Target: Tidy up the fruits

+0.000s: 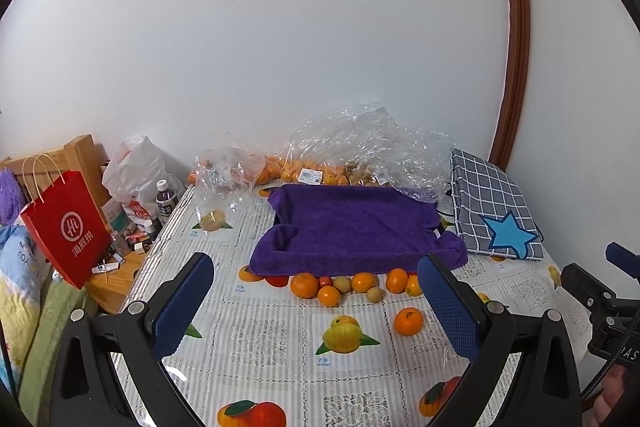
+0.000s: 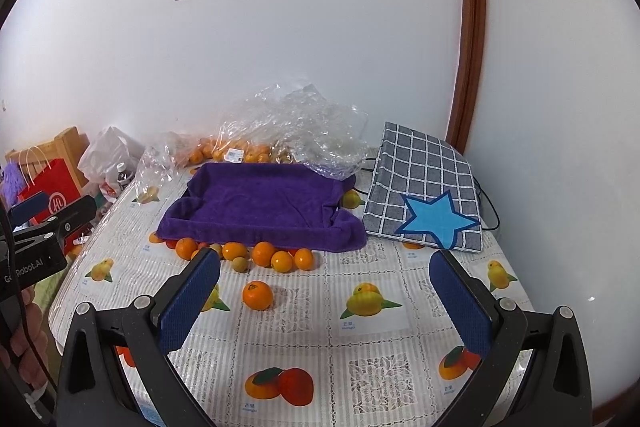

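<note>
The left black two-finger gripper with blue pads [image 1: 316,291] hangs above the near part of the table, its jaws spread wide with nothing between them. The right black two-finger gripper with blue pads [image 2: 325,285] is spread wide too and grasps nothing; it hovers over the same near area.

Below them, a table covered with a white lace-patterned plastic cloth printed with fruit pictures [image 2: 380,379] fills the lower view. At its middle lies a purple towel-lined tray with raised edges [image 1: 352,227], and nothing shows inside it. Behind the tray, against the wall, sit crumpled clear plastic bags [image 1: 360,143] with more orange fruit inside. To the right of the tray rests a grey checked fabric bag with a blue star [image 2: 428,187], just beside the tray's corner. Off the left edge of the table stands a red paper bag with white handles [image 1: 66,227].

A row of small orange tangerines and paler round fruits [image 2: 248,253] lies along the tray's near edge, touching one another. One single orange tangerine [image 2: 257,295] sits apart, nearer the grippers, on the open cloth.
</note>
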